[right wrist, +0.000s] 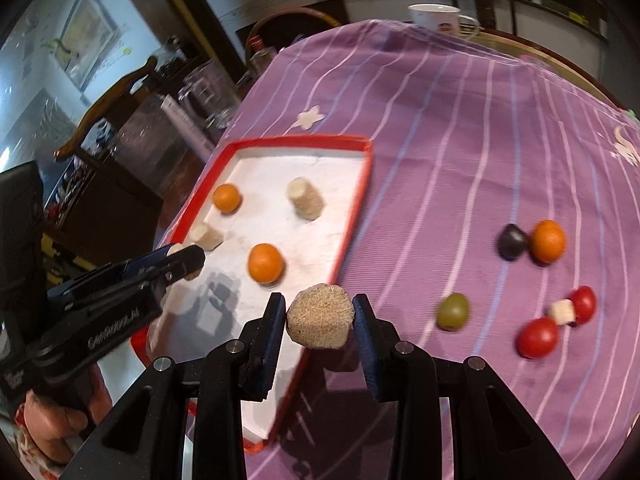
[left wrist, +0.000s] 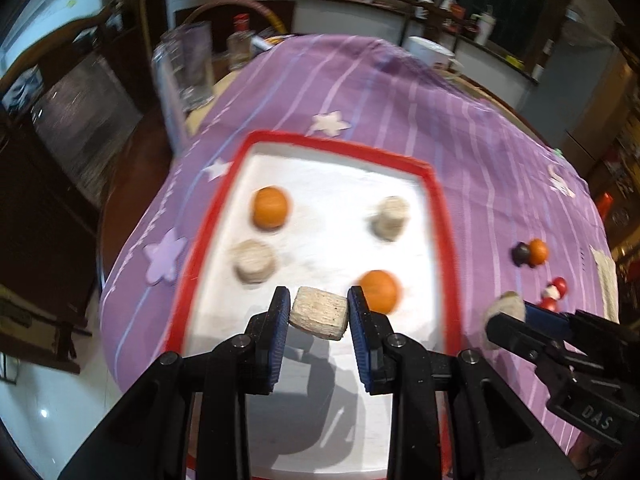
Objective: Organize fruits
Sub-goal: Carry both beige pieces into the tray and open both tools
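My left gripper (left wrist: 319, 312) is shut on a beige fibrous block (left wrist: 319, 314), held above the near part of the red-rimmed white tray (left wrist: 340, 142). In the tray lie two oranges (left wrist: 270, 207) (left wrist: 379, 291) and two more beige blocks (left wrist: 254, 261) (left wrist: 390, 217). My right gripper (right wrist: 320, 322) is shut on a round beige fibrous block (right wrist: 320, 322) over the tray's right rim (right wrist: 362, 188). On the purple cloth to the right lie an orange (right wrist: 548, 241), a dark plum (right wrist: 511, 241), a green fruit (right wrist: 452, 312), two red fruits (right wrist: 537, 337) (right wrist: 583, 304) and a small white cube (right wrist: 562, 312).
The table under the striped purple cloth (right wrist: 460, 128) drops off at the left. A glass jug (left wrist: 187, 68) and a bottle (left wrist: 239, 42) stand at the far left corner, a white cup (right wrist: 438, 18) at the far edge. A person's hand (right wrist: 60, 416) holds the left gripper.
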Demonstrator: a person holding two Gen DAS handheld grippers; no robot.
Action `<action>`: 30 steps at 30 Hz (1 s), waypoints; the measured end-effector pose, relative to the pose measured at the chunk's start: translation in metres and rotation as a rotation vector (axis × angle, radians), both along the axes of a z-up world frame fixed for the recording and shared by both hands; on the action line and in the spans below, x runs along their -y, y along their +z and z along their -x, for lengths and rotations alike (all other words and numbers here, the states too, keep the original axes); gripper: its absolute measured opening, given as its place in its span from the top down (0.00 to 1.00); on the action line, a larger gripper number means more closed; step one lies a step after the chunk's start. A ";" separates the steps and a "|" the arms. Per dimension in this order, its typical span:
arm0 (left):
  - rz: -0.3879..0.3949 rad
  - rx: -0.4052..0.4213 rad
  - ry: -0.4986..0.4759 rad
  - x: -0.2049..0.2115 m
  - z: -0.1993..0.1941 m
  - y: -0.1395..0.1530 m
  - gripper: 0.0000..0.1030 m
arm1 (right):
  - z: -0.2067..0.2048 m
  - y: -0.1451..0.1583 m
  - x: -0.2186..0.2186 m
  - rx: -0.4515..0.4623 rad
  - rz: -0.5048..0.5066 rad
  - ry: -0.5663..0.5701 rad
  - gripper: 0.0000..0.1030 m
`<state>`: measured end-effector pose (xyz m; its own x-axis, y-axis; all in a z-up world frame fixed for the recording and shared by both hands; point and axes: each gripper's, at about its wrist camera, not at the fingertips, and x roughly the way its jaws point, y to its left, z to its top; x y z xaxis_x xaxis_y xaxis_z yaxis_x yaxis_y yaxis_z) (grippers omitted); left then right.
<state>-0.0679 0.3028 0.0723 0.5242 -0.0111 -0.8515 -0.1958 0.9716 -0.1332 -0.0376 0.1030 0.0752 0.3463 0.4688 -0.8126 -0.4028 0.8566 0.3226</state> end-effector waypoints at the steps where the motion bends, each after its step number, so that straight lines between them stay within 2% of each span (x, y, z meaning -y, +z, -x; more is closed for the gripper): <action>1: 0.004 -0.008 0.013 -0.006 0.000 -0.003 0.72 | 0.000 -0.002 -0.006 -0.002 0.005 0.011 0.63; 11: 0.039 -0.087 0.067 -0.038 -0.005 -0.037 0.72 | -0.002 -0.025 -0.060 -0.014 0.059 0.123 0.63; 21: 0.033 -0.106 0.063 -0.039 -0.012 -0.046 0.72 | 0.000 -0.044 -0.089 -0.016 0.102 0.176 0.63; 24: 0.026 -0.108 0.069 -0.039 -0.013 -0.046 0.68 | -0.001 -0.045 -0.089 -0.019 0.093 0.171 0.63; 30: 0.013 -0.076 0.085 -0.041 -0.010 -0.031 0.55 | 0.002 -0.044 -0.089 -0.016 0.096 0.179 0.62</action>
<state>-0.0578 0.3433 0.0412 0.4578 0.0193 -0.8889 -0.2872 0.9494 -0.1273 -0.0392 0.1923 0.0317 0.2512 0.4416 -0.8613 -0.5468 0.7990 0.2502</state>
